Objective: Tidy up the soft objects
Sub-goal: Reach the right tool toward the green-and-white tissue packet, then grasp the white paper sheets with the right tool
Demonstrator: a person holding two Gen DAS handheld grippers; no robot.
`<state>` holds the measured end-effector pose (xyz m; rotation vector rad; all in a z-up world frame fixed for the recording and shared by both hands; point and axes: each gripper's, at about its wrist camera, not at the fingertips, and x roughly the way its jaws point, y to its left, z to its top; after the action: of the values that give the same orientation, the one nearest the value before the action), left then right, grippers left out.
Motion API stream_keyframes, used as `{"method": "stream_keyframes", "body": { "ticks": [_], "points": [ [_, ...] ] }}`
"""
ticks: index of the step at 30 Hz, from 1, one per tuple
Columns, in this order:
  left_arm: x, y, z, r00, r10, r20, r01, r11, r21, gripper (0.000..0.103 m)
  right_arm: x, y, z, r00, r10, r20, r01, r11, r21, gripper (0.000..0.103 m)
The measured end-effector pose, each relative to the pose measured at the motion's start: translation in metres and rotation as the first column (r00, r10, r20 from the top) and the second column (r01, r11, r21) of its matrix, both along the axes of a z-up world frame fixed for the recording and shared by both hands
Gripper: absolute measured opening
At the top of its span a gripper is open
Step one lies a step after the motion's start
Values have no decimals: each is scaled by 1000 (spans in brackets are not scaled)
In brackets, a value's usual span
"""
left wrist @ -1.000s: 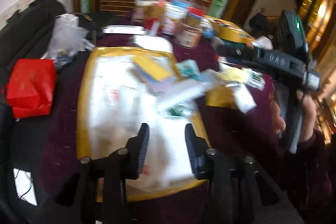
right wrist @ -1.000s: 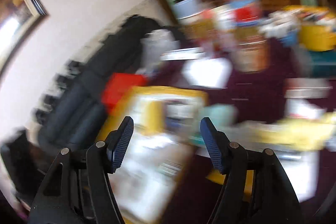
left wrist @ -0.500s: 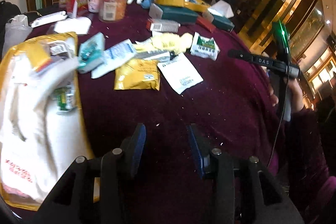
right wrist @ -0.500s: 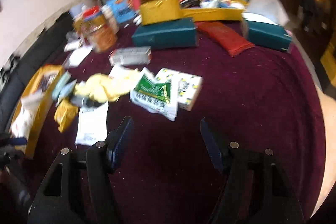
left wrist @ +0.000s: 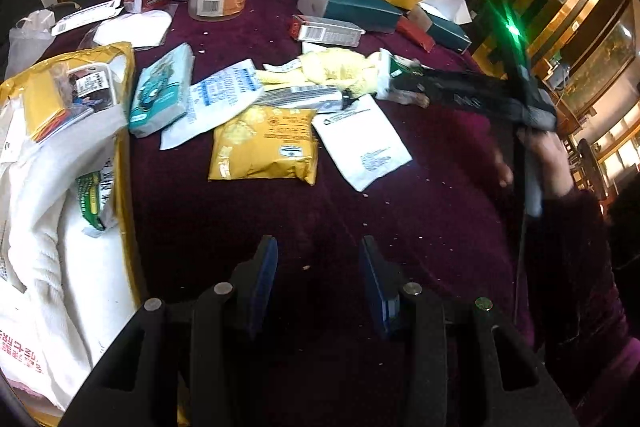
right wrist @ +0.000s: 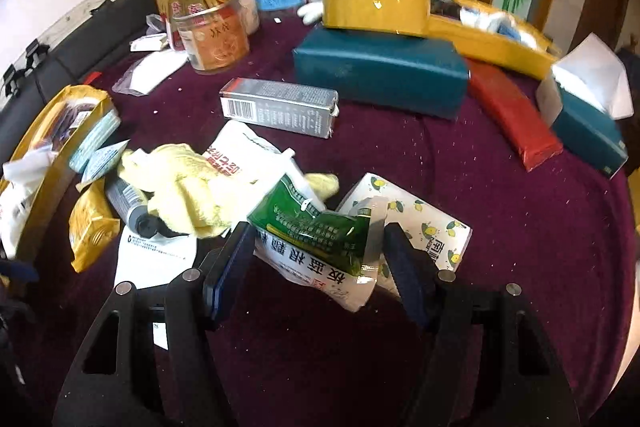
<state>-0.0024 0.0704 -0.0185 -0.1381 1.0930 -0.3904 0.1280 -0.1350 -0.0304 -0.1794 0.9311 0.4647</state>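
My right gripper point(right wrist: 316, 259) is open and straddles a crumpled green-and-white pouch point(right wrist: 316, 231) on the maroon tablecloth. The pouch lies between the two fingers, and the pads do not visibly press it. A lemon-print tissue pack point(right wrist: 424, 223) lies just right of the pouch, and a yellow cloth point(right wrist: 180, 187) lies to its left. My left gripper point(left wrist: 318, 279) is open and empty above bare cloth. Ahead of it lie a yellow packet point(left wrist: 264, 147) and a white pouch point(left wrist: 360, 143). In the left wrist view the right gripper point(left wrist: 404, 89) reaches in, held by a hand point(left wrist: 544, 155).
A gold tray point(left wrist: 126, 155) of white towels and packets sits at the left. Behind the pile are a grey carton point(right wrist: 280, 111), a teal box point(right wrist: 380, 71), a red packet point(right wrist: 512, 115), a teal tissue box point(right wrist: 588, 127), a gold box point(right wrist: 376, 3) and jars point(right wrist: 216, 39).
Both grippers swung away from the gold tray toward the middle of the table and dropped lower. The right gripper closed in on the green-and-white pouch. Neither gripper's opening changed.
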Motion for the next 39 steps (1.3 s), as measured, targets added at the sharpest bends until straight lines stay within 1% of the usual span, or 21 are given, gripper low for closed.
{"method": "stream_keyframes", "body": {
  "ticks": [3, 5, 6, 7, 8, 10, 11, 14, 15, 17, 19, 22, 23, 26, 32, 34, 35, 36, 37, 38, 39],
  "points": [
    [7, 6, 0, 1000, 24, 1, -24, 1000, 14, 43, -12, -3, 1, 995, 59, -75, -54, 996, 73, 68],
    [15, 8, 1, 999, 35, 7, -36, 999, 34, 42, -21, -3, -9, 968, 149, -200, -116, 979, 166, 68],
    [21, 8, 1, 999, 42, 11, -42, 998, 48, 42, -26, -2, -14, 961, 167, -222, -131, 977, 168, 68],
    [26, 7, 1, 999, 52, 10, -52, 997, 60, 42, -35, -2, -13, 968, 170, -186, -143, 978, 150, 68],
    [31, 5, 0, 998, 62, 9, -62, 996, 70, 43, -39, -5, -12, 969, 162, -185, -133, 978, 159, 68],
    [40, -1, -1, 998, 57, 11, -58, 995, 80, 43, -42, -19, -7, 980, 125, -158, -87, 970, 226, 68],
    [43, -6, -2, 998, 61, 13, -62, 993, 102, 43, -42, -26, -4, 987, 97, -130, -64, 969, 237, 68],
    [52, -24, -7, 999, 34, 29, -38, 987, 154, 43, -40, -34, 2, 995, 51, -80, -34, 979, 203, 68],
    [55, -29, -9, 998, 42, 36, -47, 983, 179, 43, -39, -36, 2, 996, 47, -71, -31, 979, 202, 68],
    [61, -33, -12, 997, 53, 47, -62, 976, 208, 49, -38, -35, -1, 995, 57, -78, -40, 979, 198, 68],
    [66, -32, -16, 996, 73, 45, -82, 967, 240, 51, -36, -28, -4, 995, 67, -77, -53, 985, 167, 68],
    [66, -24, -18, 994, 101, 39, -108, 969, 221, 54, -33, -18, -12, 987, 116, -108, -99, 983, 153, 68],
    [66, -21, -18, 993, 110, 39, -116, 968, 221, 57, -34, -14, -13, 985, 131, -111, -114, 982, 150, 68],
    [65, -15, -21, 990, 138, 39, -143, 967, 210, 60, -39, -2, -15, 981, 164, -103, -148, 979, 141, 69],
    [60, -10, -22, 987, 152, 48, -159, 964, 211, 61, -51, 16, -17, 978, 192, -75, -182, 975, 129, 69],
    [57, -8, -29, 988, 154, 24, -155, 964, 214, 60, -58, 22, -18, 975, 216, -55, -210, 972, 106, 68],
    [57, -9, -33, 989, 149, 7, -146, 963, 227, 60, -62, 25, -18, 973, 224, -48, -219, 971, 95, 65],
    [55, -12, -33, 991, 127, 39, -132, 960, 245, 60, -64, 27, -17, 972, 231, -47, -226, 969, 99, 55],
    [55, -14, -34, 992, 120, 35, -125, 958, 259, 60, -67, 28, -16, 969, 242, -51, -235, 965, 117, 49],
    [55, -13, -32, 991, 129, 40, -135, 958, 252, 60, -68, 29, -17, 970, 239, -50, -232, 964, 128, 45],
    [56, -11, -31, 989, 143, 39, -148, 962, 229, 60, -70, 31, -17, 972, 229, -44, -222, 967, 125, 45]
  ]
}}
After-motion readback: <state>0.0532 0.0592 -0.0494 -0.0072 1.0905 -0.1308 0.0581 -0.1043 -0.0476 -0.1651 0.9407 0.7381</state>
